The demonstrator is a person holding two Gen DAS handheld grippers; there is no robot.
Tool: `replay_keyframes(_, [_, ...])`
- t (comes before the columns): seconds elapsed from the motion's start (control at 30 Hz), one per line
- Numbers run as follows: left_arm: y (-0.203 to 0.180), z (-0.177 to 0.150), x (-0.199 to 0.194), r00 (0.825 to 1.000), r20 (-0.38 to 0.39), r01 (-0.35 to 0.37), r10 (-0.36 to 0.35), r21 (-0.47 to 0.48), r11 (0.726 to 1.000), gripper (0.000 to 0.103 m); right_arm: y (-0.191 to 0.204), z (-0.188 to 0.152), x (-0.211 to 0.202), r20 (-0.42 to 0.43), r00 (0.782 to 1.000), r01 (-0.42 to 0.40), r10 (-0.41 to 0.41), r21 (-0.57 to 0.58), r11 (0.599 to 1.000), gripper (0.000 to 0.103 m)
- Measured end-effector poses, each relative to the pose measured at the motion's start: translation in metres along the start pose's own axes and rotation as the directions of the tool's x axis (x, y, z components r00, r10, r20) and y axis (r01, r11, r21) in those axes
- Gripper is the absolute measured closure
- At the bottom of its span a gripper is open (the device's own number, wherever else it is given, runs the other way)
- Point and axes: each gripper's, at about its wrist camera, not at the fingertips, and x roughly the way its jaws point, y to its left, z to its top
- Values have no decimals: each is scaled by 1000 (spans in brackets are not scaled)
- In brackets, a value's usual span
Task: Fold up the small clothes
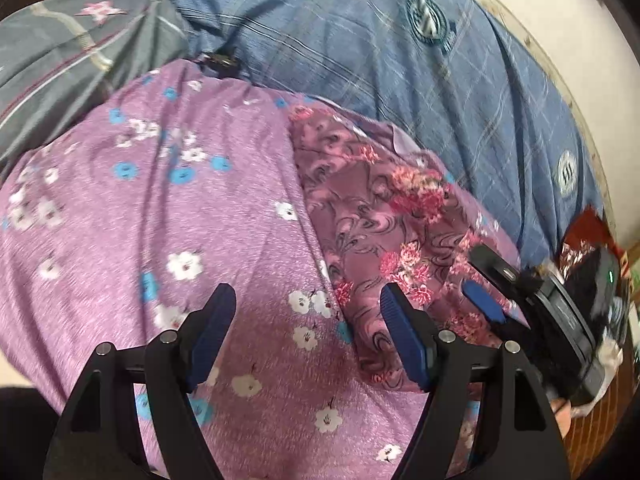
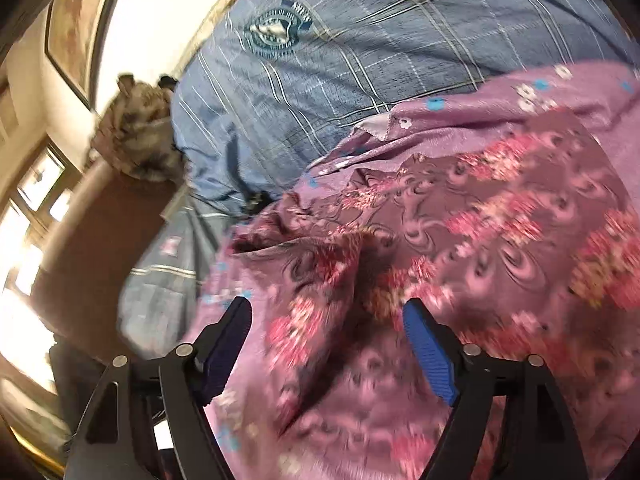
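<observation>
Left wrist view looks down on a bed covered by a blue checked bedsheet [image 1: 400, 64]. A lilac garment with white and blue flowers [image 1: 160, 208] lies spread across the middle of the bed. On its right part rests a darker pink floral garment [image 1: 384, 220], flatter here, reaching toward the right edge of the bed. The left tongs [image 1: 306, 320] stand wide and empty above the seam where the two fabrics meet, likely poised between grasps. The right tongs [image 1: 482, 300] show at the far right, over the pink garment's edge; their opening is unclear from this side.

Right wrist view settles it: the right tongs [image 2: 328, 344] are wide, with nothing between them, hanging over a bunched, rumpled fold of the pink floral garment [image 2: 480, 220], probably the part needing smoothing next. Only this view shows the lilac garment's turned-back corner [image 2: 376, 124], the bed's edge, a brown piece of furniture [image 2: 92, 248] beside it, and a framed picture [image 2: 76, 28] on the wall. This view is motion-blurred.
</observation>
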Motion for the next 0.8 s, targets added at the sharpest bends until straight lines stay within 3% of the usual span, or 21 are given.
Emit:
replay_keyframes(0.2, [4,11,39,995,-68,73,-71,24,997,29,2,10,44,-47,999,19,-18,25,999,22])
replay_keyframes(0.23, [6,14,45,994,-70,88,-87,20,996,29,6,11,48,-41,999,9,-8,11,1000,31])
replay_keyframes(0.27, [8,16,51,993,-68,100,-99,18,995,29,10,11,48,-30,1000,-2,1,-10,1000,65])
replay_keyframes(0.3, [10,17,55,992,-61,112,-111,18,993,29,15,12,48,-18,1000,10,-10,-39,999,83])
replay_keyframes(0.33, [13,19,61,990,-41,138,-137,23,990,29,19,12,45,-7,999,31,-32,-60,998,94])
replay_keyframes(0.47, [24,14,66,986,40,160,-165,91,983,28,33,12,1,167,985,67,-43,-143,987,97])
replay_keyframes(0.53, [29,17,73,982,-3,188,-188,22,982,29,24,13,-41,288,956,90,-47,-135,987,97])
replay_keyframes(0.6, [24,22,73,972,-14,233,-233,19,972,28,1,15,-72,365,927,123,-89,-70,990,97])
replay_keyframes(0.67, [17,23,72,973,-6,230,-230,58,971,28,-31,13,-97,379,908,183,-178,22,983,97])
replay_keyframes(0.77, [-3,22,72,966,-13,257,-257,120,959,28,-65,-5,-112,303,887,324,-348,129,937,97])
replay_keyframes(0.8, [-10,22,73,963,-16,267,-268,140,953,28,-71,-16,-116,282,867,386,-412,144,911,97])
